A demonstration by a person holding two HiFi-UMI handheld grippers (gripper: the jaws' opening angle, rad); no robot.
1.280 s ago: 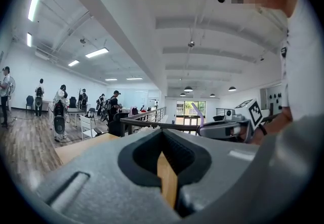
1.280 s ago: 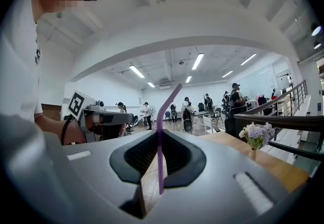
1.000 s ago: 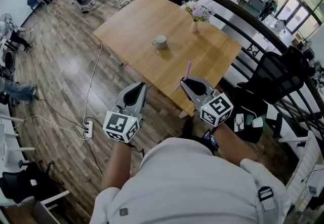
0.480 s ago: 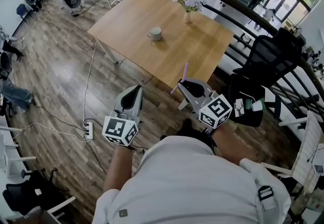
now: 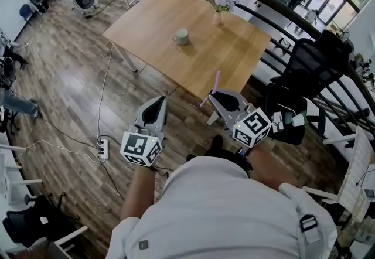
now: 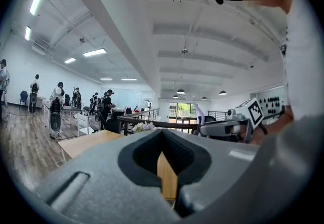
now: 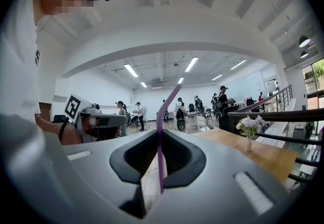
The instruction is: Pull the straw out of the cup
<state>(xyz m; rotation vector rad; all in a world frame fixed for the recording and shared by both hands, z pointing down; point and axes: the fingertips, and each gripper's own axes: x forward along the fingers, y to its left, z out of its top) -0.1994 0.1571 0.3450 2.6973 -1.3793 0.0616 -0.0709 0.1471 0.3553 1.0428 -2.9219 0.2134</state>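
Note:
A grey-green cup (image 5: 181,36) stands alone in the middle of the wooden table (image 5: 234,61), with no straw in it. The purple straw (image 5: 216,83) stands upright, pinched between the jaws of my right gripper (image 5: 218,98). That gripper is held off the table's near edge, over the floor. In the right gripper view the straw (image 7: 160,137) crosses the narrow jaw gap and its bent top leans right. My left gripper (image 5: 157,105) hangs to the left, level, also short of the table. Its jaws are together with nothing between them (image 6: 164,167).
A small vase of flowers (image 5: 217,14) stands at the table's far edge. A black office chair (image 5: 304,82) and a dark curved railing (image 5: 275,12) are on the right. On the plank floor at the left lie a power strip (image 5: 103,149) and its cable.
Both grippers have drawn back from the table's near edge, so the table and cup look farther away. The straw stays upright in the right gripper.

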